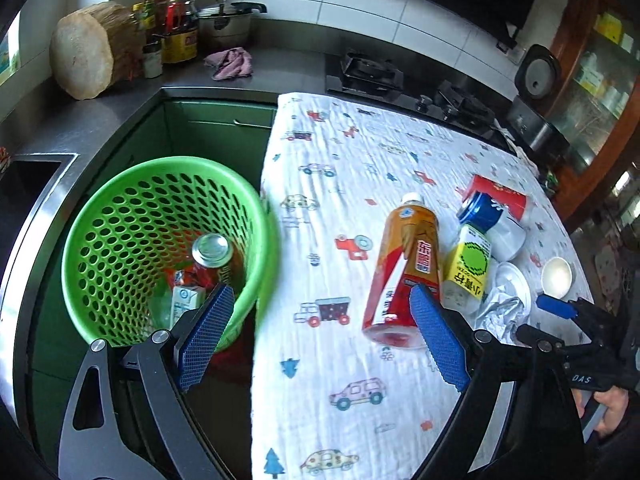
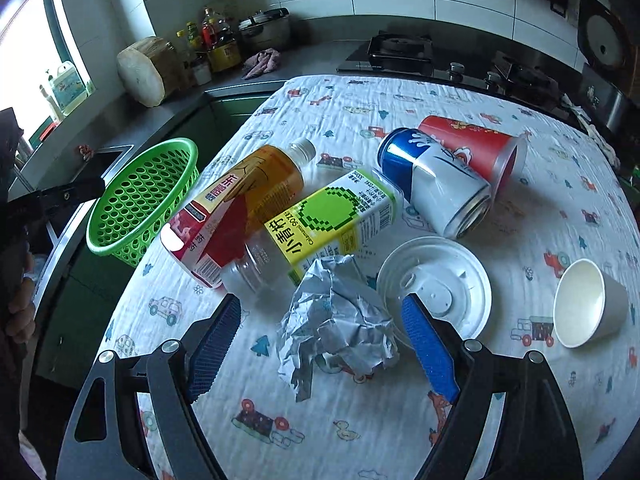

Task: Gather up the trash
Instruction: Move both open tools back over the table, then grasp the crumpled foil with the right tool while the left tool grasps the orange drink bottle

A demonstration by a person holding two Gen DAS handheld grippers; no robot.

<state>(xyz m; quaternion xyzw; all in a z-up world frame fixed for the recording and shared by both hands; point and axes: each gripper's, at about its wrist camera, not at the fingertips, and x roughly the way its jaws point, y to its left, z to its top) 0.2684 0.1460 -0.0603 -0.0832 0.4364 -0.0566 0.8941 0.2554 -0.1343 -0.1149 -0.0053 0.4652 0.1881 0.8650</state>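
Observation:
A green perforated basket (image 1: 132,216) stands beside the table's left edge and holds a can (image 1: 212,250), a small carton (image 1: 186,300) and wrappers. My left gripper (image 1: 320,300) is open and empty, between the basket and an orange tea bottle (image 1: 406,264) lying on the patterned cloth. My right gripper (image 2: 320,312) is open, its fingers either side of a crumpled paper ball (image 2: 336,320). Near it lie the tea bottle (image 2: 240,200), a yellow-green bottle (image 2: 328,220), a blue-white can (image 2: 436,180), a red cup (image 2: 472,148), a white lid (image 2: 444,276) and a white paper cup (image 2: 584,304).
The cloth-covered table (image 1: 340,360) sits in front of a grey counter with a stove (image 1: 368,72), a wood chopping block (image 1: 84,56), oil bottles (image 1: 180,28), a pot (image 1: 228,20) and a pink rag (image 1: 232,62). A sink (image 1: 24,188) is at the left.

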